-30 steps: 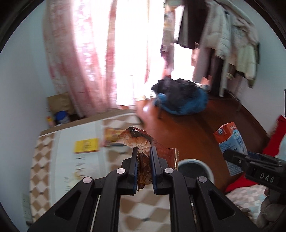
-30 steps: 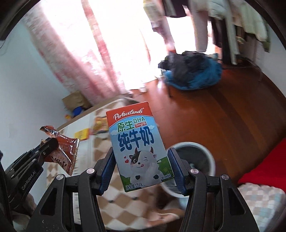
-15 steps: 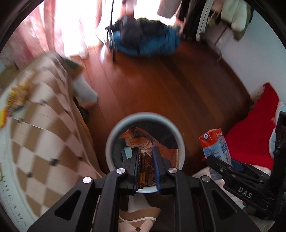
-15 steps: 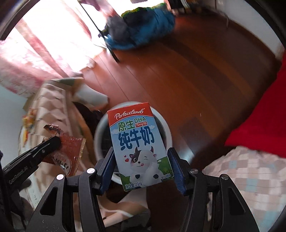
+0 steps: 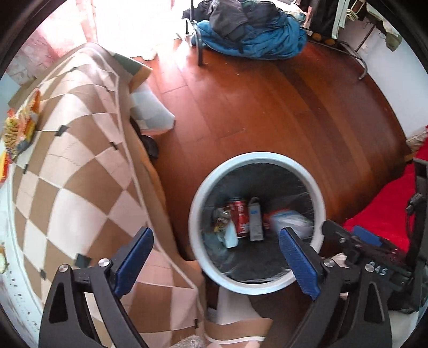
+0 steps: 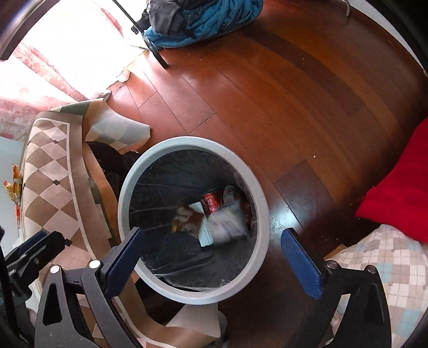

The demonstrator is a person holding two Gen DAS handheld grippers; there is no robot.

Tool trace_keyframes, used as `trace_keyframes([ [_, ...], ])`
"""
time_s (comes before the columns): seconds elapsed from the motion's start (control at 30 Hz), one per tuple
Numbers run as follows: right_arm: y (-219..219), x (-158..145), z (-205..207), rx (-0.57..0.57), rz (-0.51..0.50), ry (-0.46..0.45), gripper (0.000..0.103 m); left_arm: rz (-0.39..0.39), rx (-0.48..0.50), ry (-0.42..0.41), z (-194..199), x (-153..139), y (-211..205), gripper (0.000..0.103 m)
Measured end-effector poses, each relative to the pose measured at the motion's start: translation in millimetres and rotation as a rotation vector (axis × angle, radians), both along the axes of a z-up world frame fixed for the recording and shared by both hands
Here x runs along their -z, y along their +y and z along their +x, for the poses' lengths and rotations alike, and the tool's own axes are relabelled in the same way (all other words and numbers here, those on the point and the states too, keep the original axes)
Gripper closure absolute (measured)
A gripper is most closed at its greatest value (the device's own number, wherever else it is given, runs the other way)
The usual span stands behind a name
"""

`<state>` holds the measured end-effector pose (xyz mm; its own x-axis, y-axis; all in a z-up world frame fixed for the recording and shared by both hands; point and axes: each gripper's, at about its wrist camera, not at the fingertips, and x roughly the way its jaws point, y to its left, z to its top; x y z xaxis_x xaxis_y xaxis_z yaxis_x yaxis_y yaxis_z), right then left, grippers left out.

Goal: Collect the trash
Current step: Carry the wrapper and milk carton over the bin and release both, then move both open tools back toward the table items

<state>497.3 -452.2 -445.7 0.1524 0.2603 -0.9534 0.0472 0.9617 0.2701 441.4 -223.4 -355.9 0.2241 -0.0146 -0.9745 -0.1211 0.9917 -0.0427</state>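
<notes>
A round grey-rimmed trash bin with a black liner stands on the wooden floor beside the table. Inside lie a red can, a small carton, a blurred milk carton and a snack wrapper. My left gripper hangs open above the bin, nothing between its blue pads. My right gripper is also open and empty over the bin; it shows at the right edge of the left wrist view.
A table with a brown-and-cream checked cloth stands left of the bin, with snack packets on it. A chair piled with blue and dark clothes is at the back. Red bedding lies right.
Both grippers have opened over the bin. The snack wrapper left the left gripper and the milk carton left the right one; both now lie in the bin.
</notes>
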Motion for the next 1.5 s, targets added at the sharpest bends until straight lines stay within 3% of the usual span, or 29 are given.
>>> trace_keyframes([
  [0.23,3,-14,-22,-0.005,-0.078,-0.001,0.001,0.092,-0.027,-0.031,-13,-7,13,0.007],
  [0.37,10,-30,-37,-0.035,-0.142,-0.026,0.000,0.099,-0.029,-0.033,-25,-9,14,0.007],
  [0.7,14,-69,-61,-0.045,-0.182,-0.063,0.000,0.091,-0.026,-0.065,-47,-33,12,0.007],
  [0.9,15,-107,-78,-0.038,-0.179,-0.119,0.000,0.085,-0.030,-0.104,-64,-56,14,0.007],
  [1.13,23,-170,-102,-0.015,-0.143,-0.214,0.000,0.065,-0.049,-0.198,-91,-104,27,0.007],
  [1.33,52,-233,-119,-0.027,-0.068,-0.306,0.000,0.077,-0.118,-0.288,-121,-154,66,0.007],
  [1.5,129,-266,-125,-0.148,-0.001,-0.322,0.000,0.076,-0.238,-0.343,-150,-180,140,0.007],
])
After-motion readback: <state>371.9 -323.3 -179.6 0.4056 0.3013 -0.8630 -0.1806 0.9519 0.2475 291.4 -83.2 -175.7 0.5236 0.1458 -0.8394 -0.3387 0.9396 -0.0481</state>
